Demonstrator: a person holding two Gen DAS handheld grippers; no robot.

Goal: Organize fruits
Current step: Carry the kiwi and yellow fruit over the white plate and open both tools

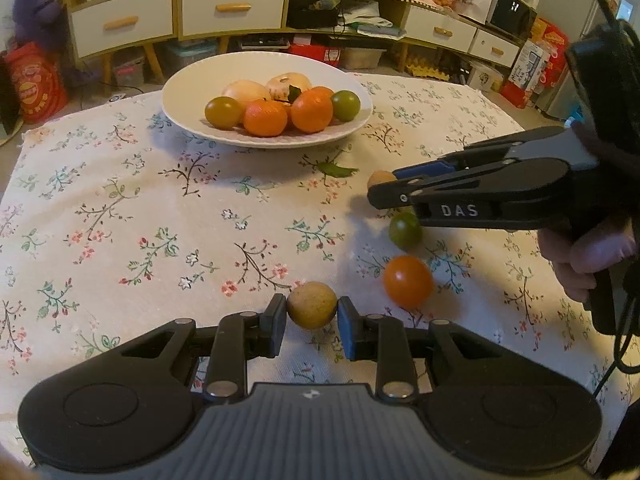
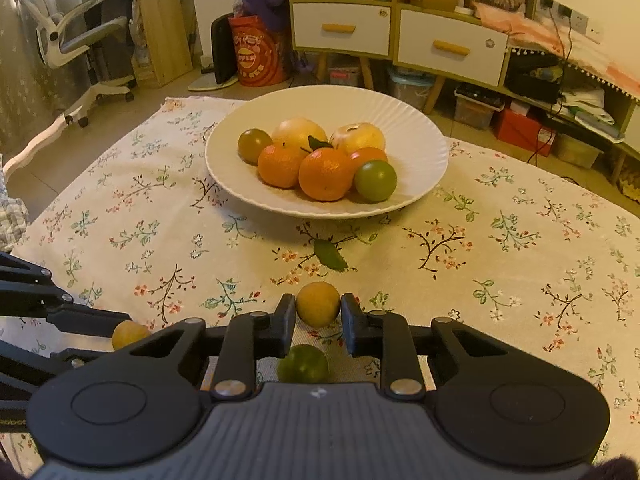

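two small tan, dull-skinned round fruits are gripped, one per claw: left gripper (image 1: 312,316) closed on the near tan fruit (image 1: 312,310), right gripper (image 2: 318,312) closed on the far tan fruit (image 2: 317,304), both low over the floral tablecloth (image 1: 160,208). loose on the cloth: a green tomato (image 1: 405,231), an orange-red tomato (image 1: 408,281), a stray green leaf (image 2: 330,255). white ribbed plate (image 2: 420,128) further back holds two oranges (image 2: 325,174), two pale apple-like fruits (image 2: 360,138), two greenish tomatoes (image 2: 375,180), one at each side of the pile.
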